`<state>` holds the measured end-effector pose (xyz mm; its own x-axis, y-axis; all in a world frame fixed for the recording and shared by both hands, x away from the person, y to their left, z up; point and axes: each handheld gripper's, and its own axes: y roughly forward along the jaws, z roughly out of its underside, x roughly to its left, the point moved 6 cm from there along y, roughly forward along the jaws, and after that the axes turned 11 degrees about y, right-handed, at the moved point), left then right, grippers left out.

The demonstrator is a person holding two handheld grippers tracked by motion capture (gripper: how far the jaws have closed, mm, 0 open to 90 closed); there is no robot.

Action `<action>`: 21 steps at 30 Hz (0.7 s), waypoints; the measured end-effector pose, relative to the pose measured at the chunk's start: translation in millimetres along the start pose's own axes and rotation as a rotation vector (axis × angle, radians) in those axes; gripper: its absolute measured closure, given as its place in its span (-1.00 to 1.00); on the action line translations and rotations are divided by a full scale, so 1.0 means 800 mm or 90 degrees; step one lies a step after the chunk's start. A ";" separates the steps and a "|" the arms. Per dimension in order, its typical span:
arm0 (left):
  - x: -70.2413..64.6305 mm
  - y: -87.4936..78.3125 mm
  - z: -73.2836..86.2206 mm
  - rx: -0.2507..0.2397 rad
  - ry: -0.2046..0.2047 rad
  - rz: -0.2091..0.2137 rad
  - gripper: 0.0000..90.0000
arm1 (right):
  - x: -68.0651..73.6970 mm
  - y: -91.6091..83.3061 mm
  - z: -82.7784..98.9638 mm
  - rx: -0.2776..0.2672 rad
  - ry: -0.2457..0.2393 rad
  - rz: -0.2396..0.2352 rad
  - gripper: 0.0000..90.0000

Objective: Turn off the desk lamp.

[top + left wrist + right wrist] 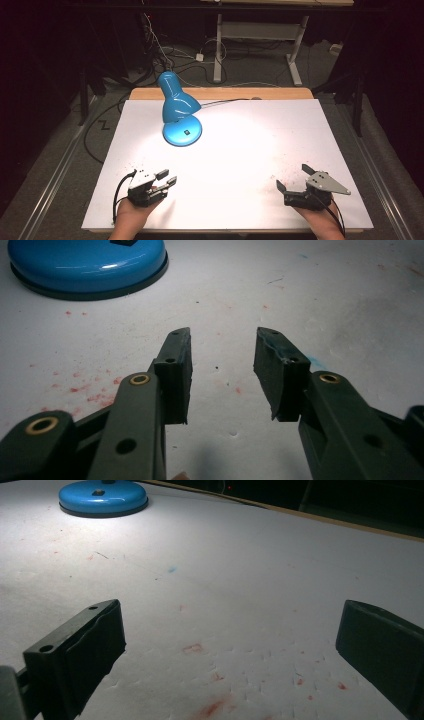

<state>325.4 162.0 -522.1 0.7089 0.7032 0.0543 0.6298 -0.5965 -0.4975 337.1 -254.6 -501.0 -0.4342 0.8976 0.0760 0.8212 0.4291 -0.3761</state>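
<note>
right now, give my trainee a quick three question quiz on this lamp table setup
1. True or false: the blue desk lamp is switched on and lights the white table cover.
2. Which claw's jaws stand wider apart? A. left claw B. right claw C. both alike
3. Fill in: nothing lies between the left claw's jaws except the bare ____.

Key:
1. True. A bright pool of light spreads from under the shade.
2. B. The right claw's jaws gape wide, the left's have a narrower gap.
3. Table cover, speckled with small red marks.
</note>
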 end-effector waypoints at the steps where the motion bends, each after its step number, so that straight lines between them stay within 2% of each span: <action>1: 0.000 0.000 0.000 -0.002 0.000 0.000 0.35 | 0.000 0.000 0.000 -0.001 0.000 0.000 -0.99; 13: 0.005 0.001 0.003 0.014 -0.005 0.010 0.69 | -0.001 -0.003 -0.002 -0.007 -0.006 -0.003 -0.99; 19: 0.007 0.003 0.008 0.029 -0.022 0.043 0.95 | -0.002 -0.003 0.000 -0.004 -0.005 -0.003 -0.99; 21: 0.007 0.003 0.008 0.033 -0.025 0.046 0.95 | -0.002 -0.004 0.000 -0.005 -0.004 -0.001 -0.99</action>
<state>328.7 166.8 -528.9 0.7387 0.6738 -0.0173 0.5588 -0.6265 -0.5434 335.4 -257.2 -499.8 -0.4378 0.8962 0.0713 0.8232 0.4315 -0.3691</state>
